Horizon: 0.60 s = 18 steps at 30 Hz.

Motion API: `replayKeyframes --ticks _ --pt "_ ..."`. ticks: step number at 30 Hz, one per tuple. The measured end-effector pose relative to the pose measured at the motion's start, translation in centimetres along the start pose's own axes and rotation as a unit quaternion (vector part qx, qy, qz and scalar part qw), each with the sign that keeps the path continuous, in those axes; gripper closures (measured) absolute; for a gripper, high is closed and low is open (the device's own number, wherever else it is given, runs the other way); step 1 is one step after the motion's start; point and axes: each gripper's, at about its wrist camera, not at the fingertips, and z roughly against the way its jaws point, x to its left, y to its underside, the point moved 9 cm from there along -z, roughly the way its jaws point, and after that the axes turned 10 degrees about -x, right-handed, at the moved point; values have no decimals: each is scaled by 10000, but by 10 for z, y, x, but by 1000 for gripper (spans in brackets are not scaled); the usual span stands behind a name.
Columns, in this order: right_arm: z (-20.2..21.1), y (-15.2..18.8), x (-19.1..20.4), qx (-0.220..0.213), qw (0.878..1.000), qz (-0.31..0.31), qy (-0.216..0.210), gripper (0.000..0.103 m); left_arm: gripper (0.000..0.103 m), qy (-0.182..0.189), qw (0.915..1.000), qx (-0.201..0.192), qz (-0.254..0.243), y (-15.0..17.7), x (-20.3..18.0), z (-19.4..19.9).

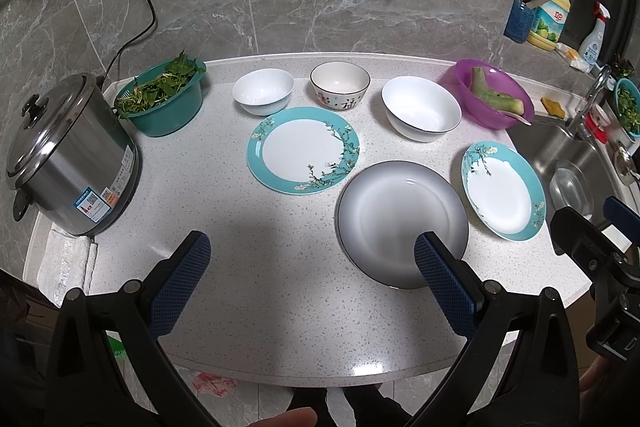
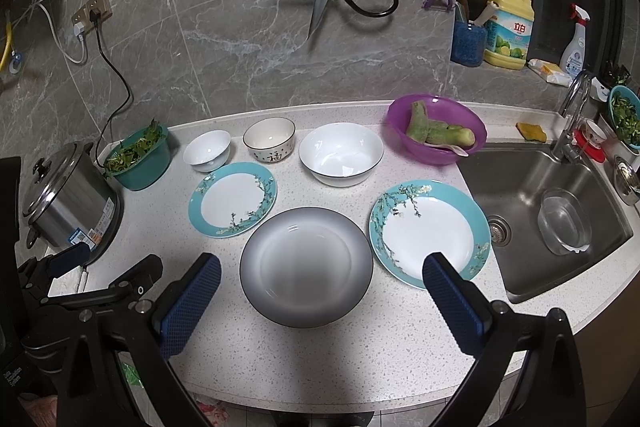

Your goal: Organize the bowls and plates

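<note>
Both hand-held grippers, left [image 1: 312,275] and right [image 2: 322,291], hang spread and empty over the counter [image 2: 320,355]. Three bowls [image 2: 341,153] and three plates [image 2: 306,265] sit empty; the green basin [image 2: 140,157] holds greens, the purple basin [image 2: 436,135] peeled vegetable pieces.

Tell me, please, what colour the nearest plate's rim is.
Grey, fading to white inside, on the nearest plate; right wrist view.

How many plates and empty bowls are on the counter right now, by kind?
Teal floral-rim plates: 2
Grey-rimmed plate: 1
White bowls: 2
Patterned bowl with a Chinese character: 1
Total: 6
</note>
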Motion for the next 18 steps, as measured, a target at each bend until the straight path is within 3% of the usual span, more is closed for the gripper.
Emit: replayKeyframes --ticks 18 --pt "-6 5 -1 50 10000 -1 -20 0 0 -1 10000 64 11 12 -5 -10"
